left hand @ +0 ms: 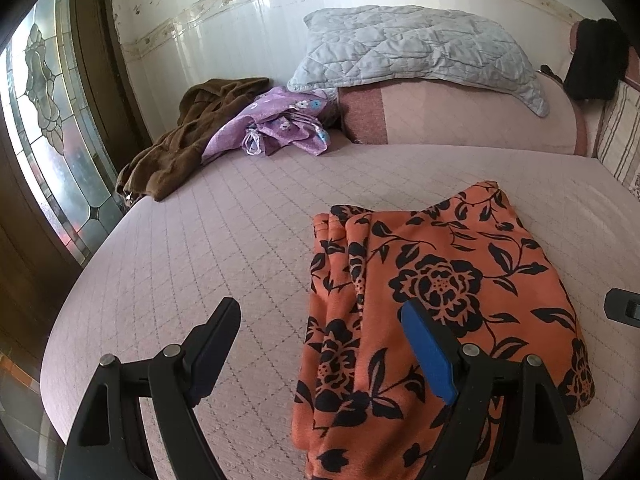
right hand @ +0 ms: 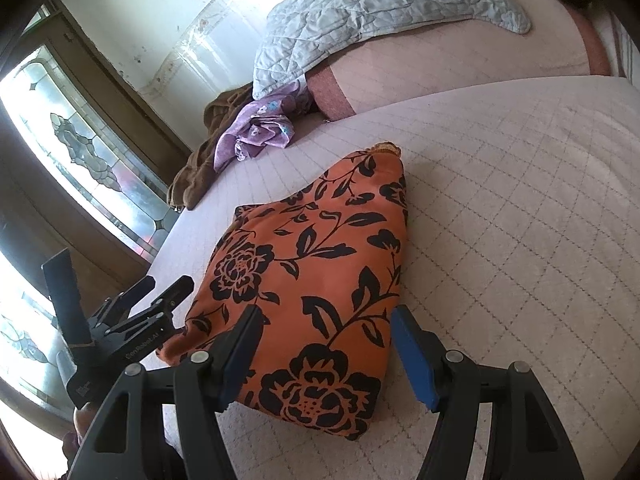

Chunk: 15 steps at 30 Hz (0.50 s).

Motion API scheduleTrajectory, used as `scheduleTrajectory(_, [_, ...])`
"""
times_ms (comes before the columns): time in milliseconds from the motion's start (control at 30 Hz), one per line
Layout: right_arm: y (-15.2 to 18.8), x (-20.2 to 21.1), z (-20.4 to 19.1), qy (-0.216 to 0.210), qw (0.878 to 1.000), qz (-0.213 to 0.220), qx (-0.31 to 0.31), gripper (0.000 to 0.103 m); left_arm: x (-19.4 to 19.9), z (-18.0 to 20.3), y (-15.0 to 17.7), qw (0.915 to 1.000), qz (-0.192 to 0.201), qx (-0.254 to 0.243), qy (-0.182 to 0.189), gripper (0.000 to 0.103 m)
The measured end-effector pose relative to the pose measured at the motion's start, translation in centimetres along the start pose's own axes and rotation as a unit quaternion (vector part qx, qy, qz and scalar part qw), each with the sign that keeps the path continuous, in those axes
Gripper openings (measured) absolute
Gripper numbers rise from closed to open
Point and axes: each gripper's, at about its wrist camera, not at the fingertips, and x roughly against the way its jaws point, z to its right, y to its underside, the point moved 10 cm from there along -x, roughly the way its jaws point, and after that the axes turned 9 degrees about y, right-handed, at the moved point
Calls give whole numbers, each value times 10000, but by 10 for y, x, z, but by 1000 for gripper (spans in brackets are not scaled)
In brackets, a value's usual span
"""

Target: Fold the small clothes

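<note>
A folded orange garment with black flowers lies on the pale pink quilted bed. My left gripper hangs open over the garment's left edge, its blue-padded finger above the cloth and its other finger above bare bedcover. Nothing is held between them. In the right wrist view the same garment lies in front of my right gripper, which stands open across its near end, fingers apart from the cloth. The left gripper shows at the garment's left side. A corner of the right gripper peeks in at the edge.
At the bed's far left lie a crumpled brown garment and a purple flowered cloth. A grey quilted pillow rests on a pink rolled blanket. A stained-glass door stands left of the bed, and something black hangs far right.
</note>
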Motion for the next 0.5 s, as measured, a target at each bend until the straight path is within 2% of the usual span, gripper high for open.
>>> scheduleTrajectory(133, [-5,-7,2,14,10000,-15,-3,70,-10,-6,-3,9997,-187,23,150,83])
scheduleTrajectory(200, [-11,-15,7,-57,9998,-114,-154,70,-19,-13,-1,9983,-401,253,352,84])
scheduleTrajectory(233, [-13,-19,10,-122,9994,-174,-271,70,-25,-20,1,9952,-567,535,585,84])
scheduleTrajectory(300, [-20,-31,18,-319,9971,-325,-617,73,-35,-32,5,9852,-781,1126,1027,84])
scheduleTrajectory(367, [-26,-45,27,-390,9941,-451,-906,74,-45,-43,10,9697,-975,1716,1438,84])
scheduleTrajectory(400, [-29,-54,32,-368,9927,-515,-1027,75,-51,-50,15,9623,-1079,1990,1509,84])
scheduleTrajectory(500, [-31,-80,35,-558,9867,-831,-1281,75,-62,-51,25,9536,-1366,2150,1605,84])
